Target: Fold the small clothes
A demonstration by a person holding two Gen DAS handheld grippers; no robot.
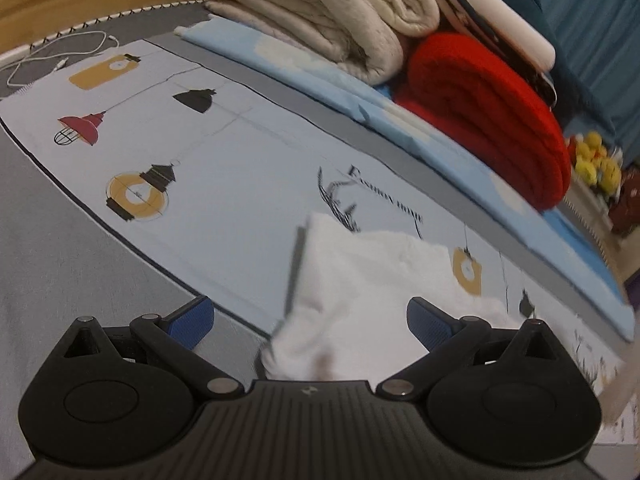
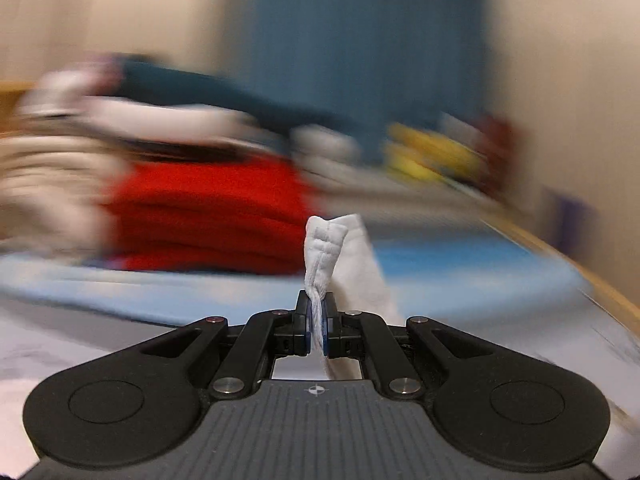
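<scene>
On bed sheet (image 1: 224, 168), gripped white cloth (image 2: 324, 248) tight with right gripper (image 2: 319, 320), left gripper (image 1: 310, 320) wide apart, folding barely begun.

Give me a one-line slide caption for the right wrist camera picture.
Right gripper shut on a bunched white garment, red folded blanket blurred behind.

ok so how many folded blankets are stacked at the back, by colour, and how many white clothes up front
cream blanket: 1
red blanket: 1
white garment: 1
total: 3
</scene>
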